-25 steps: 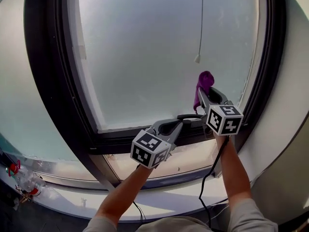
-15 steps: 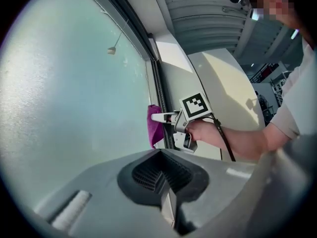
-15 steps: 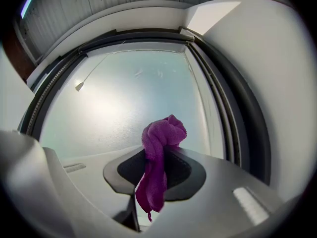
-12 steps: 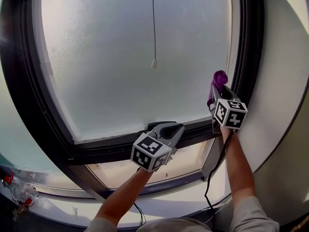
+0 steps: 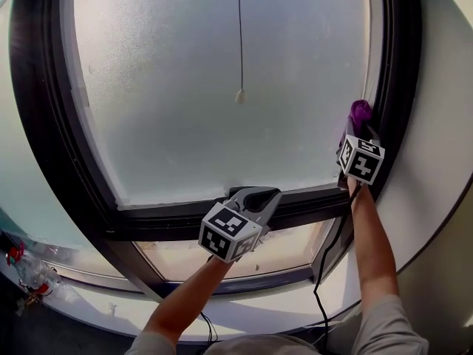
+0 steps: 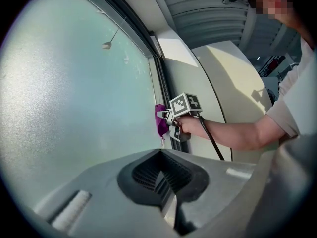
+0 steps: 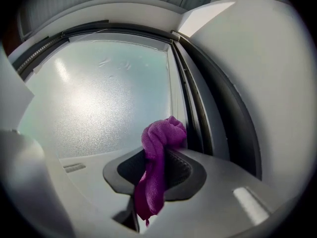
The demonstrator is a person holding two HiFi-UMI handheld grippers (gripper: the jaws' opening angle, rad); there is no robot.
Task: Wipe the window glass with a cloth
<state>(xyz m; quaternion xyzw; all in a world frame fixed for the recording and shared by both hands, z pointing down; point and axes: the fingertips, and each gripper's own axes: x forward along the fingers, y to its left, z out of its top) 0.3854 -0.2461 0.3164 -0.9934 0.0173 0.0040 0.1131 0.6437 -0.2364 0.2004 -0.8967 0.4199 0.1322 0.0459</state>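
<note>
One purple cloth (image 5: 361,112) is clamped in the right gripper (image 5: 357,128) at the window glass (image 5: 222,72) edge; the left gripper (image 5: 264,196) is held closed, empty.

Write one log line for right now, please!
phase: wipe | right gripper: shut on purple cloth, at window glass right edge | left gripper: shut, empty, by lower frame

Right gripper (image 5: 355,130) now higher and further right than a second ago, purple cloth (image 5: 360,112) carried from below the pull-cord weight (image 5: 240,95) across the frosted glass (image 5: 222,50) to its right edge, against the dark window frame (image 5: 399,65), cloth and weight now well apart.
</note>
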